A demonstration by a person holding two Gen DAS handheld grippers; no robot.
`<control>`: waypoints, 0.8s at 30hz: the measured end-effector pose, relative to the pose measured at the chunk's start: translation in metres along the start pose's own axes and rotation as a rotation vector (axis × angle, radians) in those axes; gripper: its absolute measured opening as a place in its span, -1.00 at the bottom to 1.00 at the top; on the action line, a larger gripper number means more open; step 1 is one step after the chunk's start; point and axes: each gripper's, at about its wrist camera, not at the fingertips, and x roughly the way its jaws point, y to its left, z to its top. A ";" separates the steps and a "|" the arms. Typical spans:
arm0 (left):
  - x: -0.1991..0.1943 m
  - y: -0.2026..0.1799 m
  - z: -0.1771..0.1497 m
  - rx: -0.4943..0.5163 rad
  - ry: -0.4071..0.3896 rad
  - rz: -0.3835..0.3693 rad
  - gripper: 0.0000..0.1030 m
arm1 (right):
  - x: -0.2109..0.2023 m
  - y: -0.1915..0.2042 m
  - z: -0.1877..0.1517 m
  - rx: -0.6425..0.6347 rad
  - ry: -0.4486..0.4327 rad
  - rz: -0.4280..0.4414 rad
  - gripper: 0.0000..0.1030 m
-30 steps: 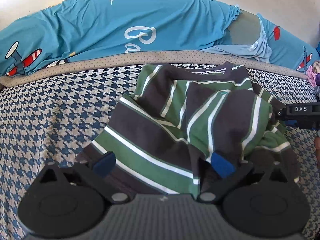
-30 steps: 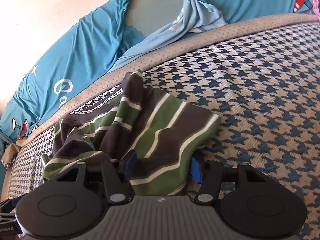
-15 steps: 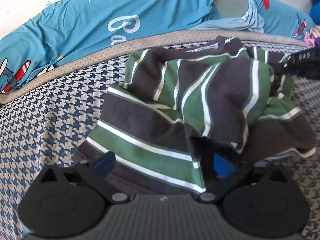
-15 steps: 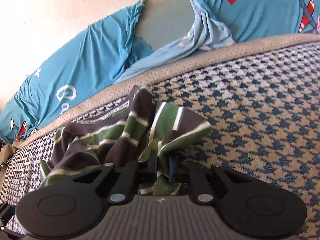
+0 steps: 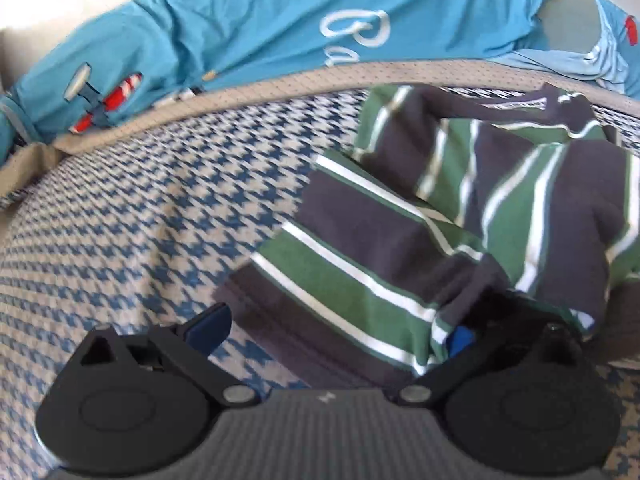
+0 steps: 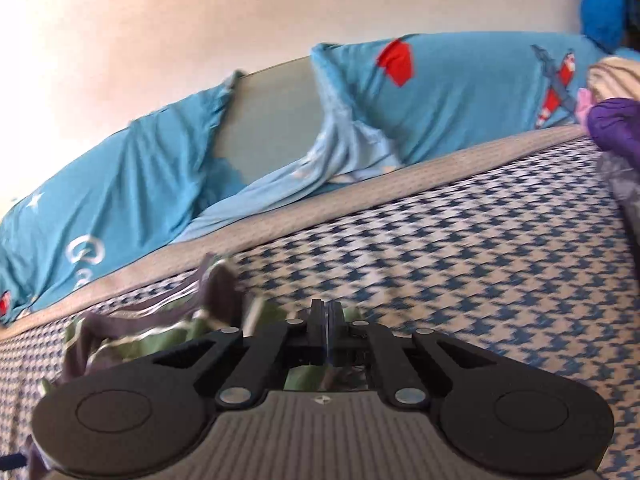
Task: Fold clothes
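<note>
Right gripper [image 6: 327, 330]: fingers pressed together, apparently pinching an edge of the striped shirt [image 6: 160, 332], whose cloth shows just behind and below the tips; the grasp itself is blurred. Left gripper [image 5: 334, 330]: fingers spread wide, holding nothing; one blue pad [image 5: 210, 326] rests over bare mattress [image 5: 140, 220], the other pad [image 5: 460, 340] is tucked under a shirt [image 5: 420, 240] fold, so the hem lies between them, presumably ready to be clamped. Shirt: crumpled, partly doubled over, on the houndstooth mattress near its beige border [image 5: 280, 80]; blue bedding [image 5: 260, 20] beyond. A purple garment [image 6: 616, 128] lies well apart at the right view's edge. Judged stage: early; one corner held, the second not yet taken, probably so both can lift and spread the shirt flat.
</note>
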 end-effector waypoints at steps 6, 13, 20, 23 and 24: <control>0.001 0.003 0.006 -0.026 -0.003 0.042 1.00 | 0.008 -0.022 0.002 0.116 0.084 -0.016 -0.89; 0.002 0.001 0.008 -0.035 -0.004 0.085 1.00 | 0.011 -0.023 -0.009 0.188 0.226 0.099 -0.17; 0.005 0.007 0.007 -0.049 0.005 0.070 1.00 | 0.019 -0.026 -0.020 0.263 0.298 0.182 -0.11; 0.007 0.010 0.006 -0.054 0.008 0.064 1.00 | 0.027 -0.024 -0.025 0.291 0.330 0.189 -0.11; 0.007 0.009 0.006 -0.048 0.005 0.067 1.00 | 0.029 -0.022 -0.026 0.294 0.335 0.184 -0.11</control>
